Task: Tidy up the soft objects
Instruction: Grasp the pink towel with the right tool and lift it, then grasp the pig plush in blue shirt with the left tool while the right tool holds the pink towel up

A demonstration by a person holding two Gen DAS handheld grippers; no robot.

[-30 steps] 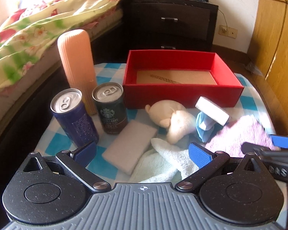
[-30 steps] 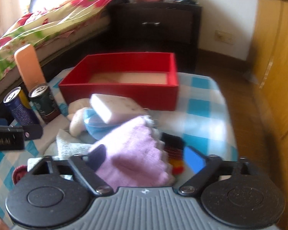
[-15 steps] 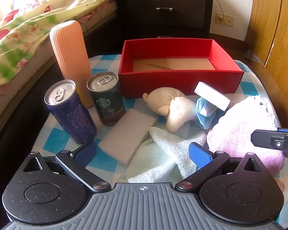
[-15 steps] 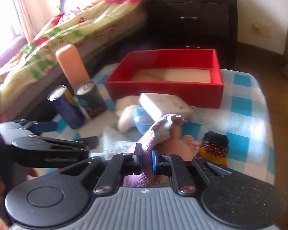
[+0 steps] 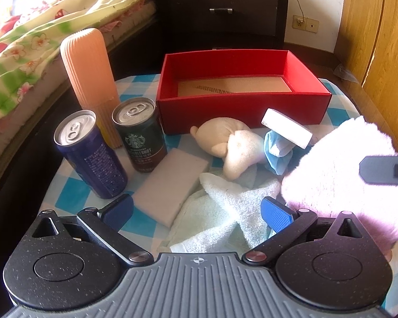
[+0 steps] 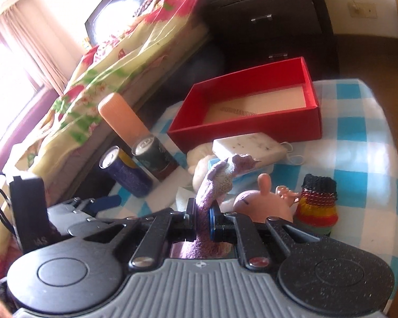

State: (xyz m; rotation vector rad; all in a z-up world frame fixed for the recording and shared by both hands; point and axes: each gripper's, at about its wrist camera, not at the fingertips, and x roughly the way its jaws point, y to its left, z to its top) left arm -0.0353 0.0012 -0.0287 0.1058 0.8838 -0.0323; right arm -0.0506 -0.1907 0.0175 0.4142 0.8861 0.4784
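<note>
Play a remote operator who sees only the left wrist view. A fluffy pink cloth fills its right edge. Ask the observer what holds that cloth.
Observer: The right gripper holds it. Its jaws are shut on a fold of the fluffy pink cloth.
Operator: Does the cloth hide anything from me?
Observer: Yes, a pink pig toy lies on the checked tablecloth just beyond those jaws.
Operator: Is anything next to the pig?
Observer: A rainbow-striped knit piece with a black top stands close on the pig's right.
</note>
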